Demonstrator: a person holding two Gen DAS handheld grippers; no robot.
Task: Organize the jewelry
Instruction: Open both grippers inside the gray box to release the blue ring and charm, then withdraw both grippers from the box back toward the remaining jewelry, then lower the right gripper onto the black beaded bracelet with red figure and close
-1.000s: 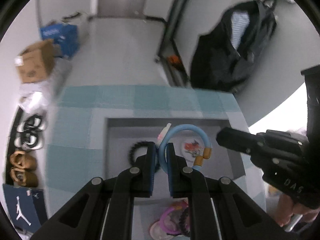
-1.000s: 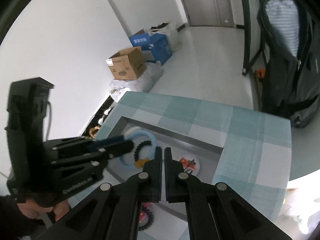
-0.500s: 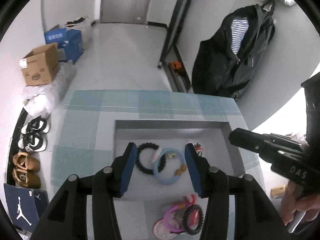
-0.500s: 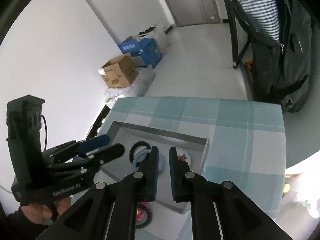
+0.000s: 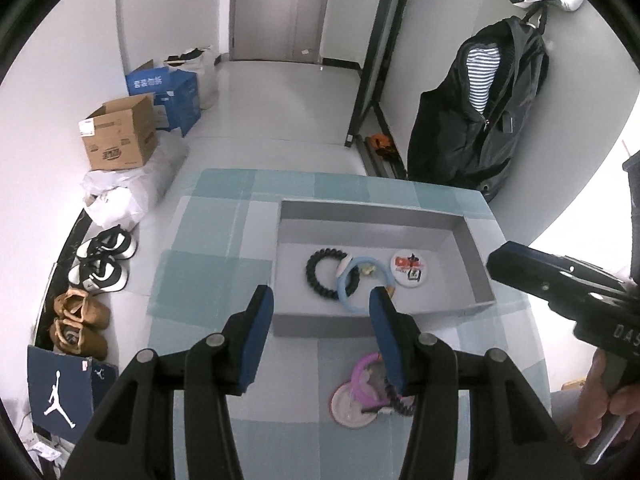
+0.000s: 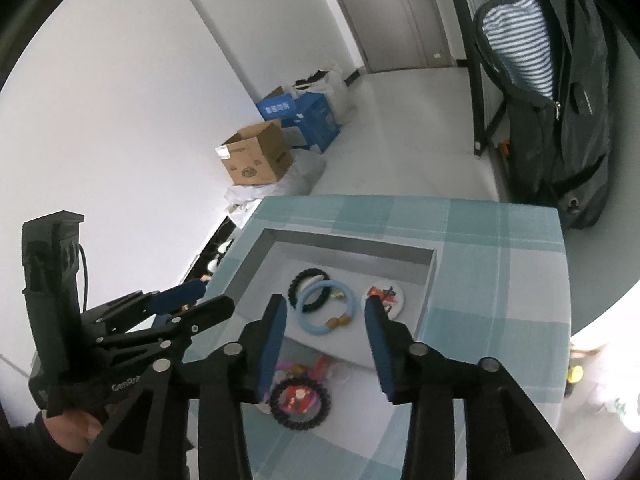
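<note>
A grey open box (image 5: 472,268) (image 6: 430,280) sits on the blue checked table. Inside it lie a black bead bracelet (image 5: 320,278) (image 6: 298,286), a light blue bangle (image 5: 348,300) (image 6: 320,322) overlapping it, and a round white badge (image 5: 408,268) (image 6: 386,296). In front of the box lie a pink bangle (image 5: 366,372), a round pink disc (image 5: 352,404) and a black bead bracelet (image 6: 300,402). My left gripper (image 5: 320,312) is open and empty above the box's near wall. My right gripper (image 6: 326,320) is open and empty, also above the near wall.
The table (image 5: 208,276) ends at its far edge with floor beyond. Cardboard and blue boxes (image 5: 120,140), a white bag and shoes (image 5: 100,264) stand by the left wall. A black backpack (image 5: 480,112) hangs at the right.
My left gripper opened, let the light blue bangle go into the box, and drew back and up. My right gripper went from shut to wide open.
</note>
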